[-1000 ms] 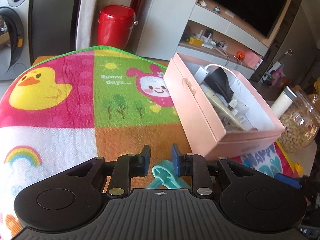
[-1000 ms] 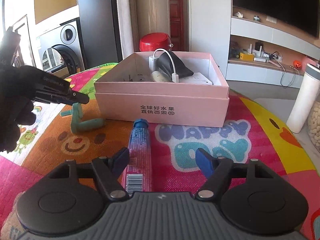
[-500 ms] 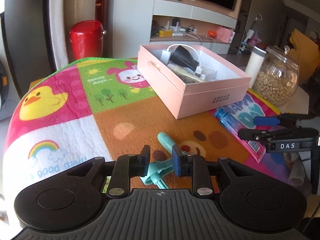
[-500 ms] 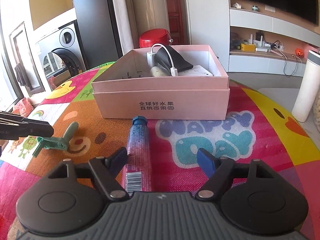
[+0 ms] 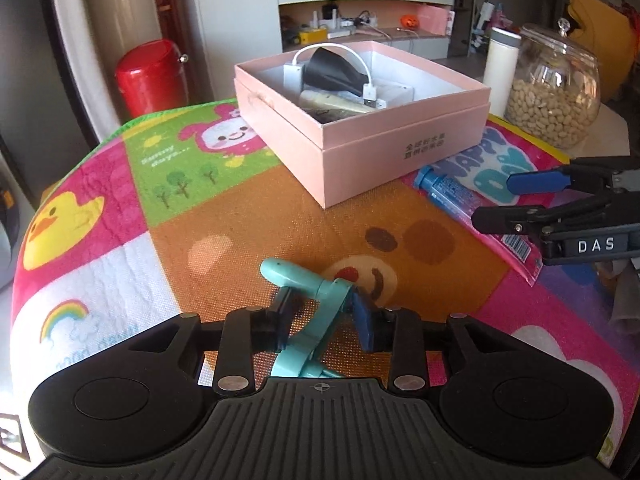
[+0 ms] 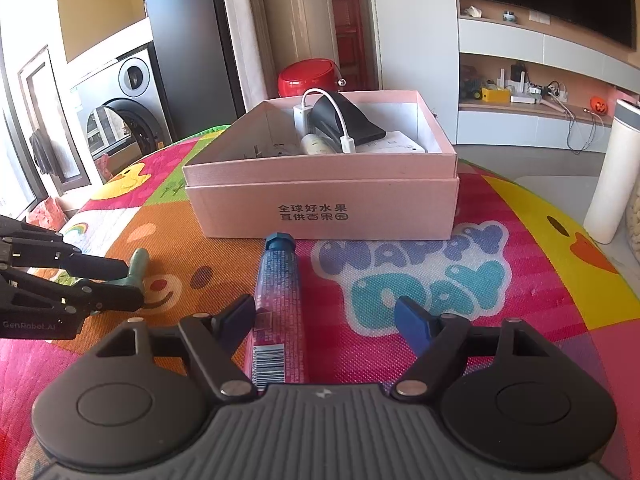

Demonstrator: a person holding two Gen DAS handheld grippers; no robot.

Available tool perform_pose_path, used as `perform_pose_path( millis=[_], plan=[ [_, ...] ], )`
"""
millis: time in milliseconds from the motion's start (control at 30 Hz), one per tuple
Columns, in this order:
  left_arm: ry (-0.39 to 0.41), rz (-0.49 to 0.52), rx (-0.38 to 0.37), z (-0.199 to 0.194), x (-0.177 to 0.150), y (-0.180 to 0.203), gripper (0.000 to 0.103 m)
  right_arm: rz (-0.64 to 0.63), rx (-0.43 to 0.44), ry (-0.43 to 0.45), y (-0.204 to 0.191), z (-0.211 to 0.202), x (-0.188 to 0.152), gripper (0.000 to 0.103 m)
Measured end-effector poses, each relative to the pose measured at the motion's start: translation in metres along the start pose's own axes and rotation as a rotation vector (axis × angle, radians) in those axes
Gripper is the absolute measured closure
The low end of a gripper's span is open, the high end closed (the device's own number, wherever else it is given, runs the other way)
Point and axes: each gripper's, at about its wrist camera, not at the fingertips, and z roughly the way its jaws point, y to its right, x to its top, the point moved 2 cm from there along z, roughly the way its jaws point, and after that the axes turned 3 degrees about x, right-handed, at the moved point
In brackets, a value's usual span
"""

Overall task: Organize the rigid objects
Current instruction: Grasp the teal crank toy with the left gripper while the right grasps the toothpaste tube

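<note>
Nearest in the left wrist view we see the left hand-held gripper (image 5: 323, 322), whose jaws have just been opening. They now stand a little apart, with the teal plastic tool (image 5: 316, 312) lying between them. The blue pad on the right appears to touch the tool's cross-piece; we cannot tell whether the left pad (image 5: 281, 326) still presses on it. The tool rests on the orange patch of the cartoon-printed mat (image 5: 100, 208) that covers the tabletop.

In the right wrist view, the right hand-held gripper (image 6: 326, 322) stands wide open and holds nothing. Its left finger (image 6: 236, 318) lies just beside the pink-and-blue tube (image 6: 278, 304), which lies flat on the mat with its blue cap toward the box. The same gripper enters the left wrist view from the right edge (image 5: 516, 198), above the tube's barcoded end.

Farther back we find the open pink cardboard box (image 6: 324, 200), the tube's cap almost at its front wall. It holds a black object (image 6: 340, 120), a white charger with a looped cable (image 6: 320, 108) and other small items. Beyond the box stand a red bin (image 6: 310, 78), a white cylinder (image 6: 612, 176) and a glass jar of nuts (image 5: 554, 88).
</note>
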Motion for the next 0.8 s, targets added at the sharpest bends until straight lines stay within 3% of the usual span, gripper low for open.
perform_pose_path(
  millis=[100, 200, 300, 467, 500, 600, 800],
  plan=[
    [-0.012, -0.028, 0.001, -0.003, -0.002, -0.002, 0.067, -0.088, 0.008, 0.004, -0.014, 0.003, 0.005, 0.046],
    [-0.006, -0.044, 0.016, -0.007, -0.007, -0.001, 0.067, -0.157, 0.002, 0.012, -0.028, 0.015, 0.018, 0.046],
    [0.010, -0.041, 0.035, -0.009, -0.010, 0.002, 0.067, -0.170, 0.030, -0.028, -0.035, 0.035, 0.030, 0.053],
    [0.017, -0.062, 0.036, -0.009, -0.010, 0.001, 0.067, -0.175, 0.055, -0.091, -0.043, 0.057, 0.044, 0.054],
    [0.021, -0.064, 0.035, -0.009, -0.011, 0.001, 0.067, -0.183, 0.051, -0.097, -0.046, 0.059, 0.047, 0.060],
    [0.039, -0.064, 0.034, -0.010, -0.014, 0.001, 0.067, -0.229, 0.045, -0.096, -0.053, 0.052, 0.049, 0.082],
    [0.069, -0.072, 0.038, -0.012, -0.019, 0.002, 0.067, -0.267, 0.061, 0.022, -0.057, -0.003, 0.054, 0.095]
  ],
)
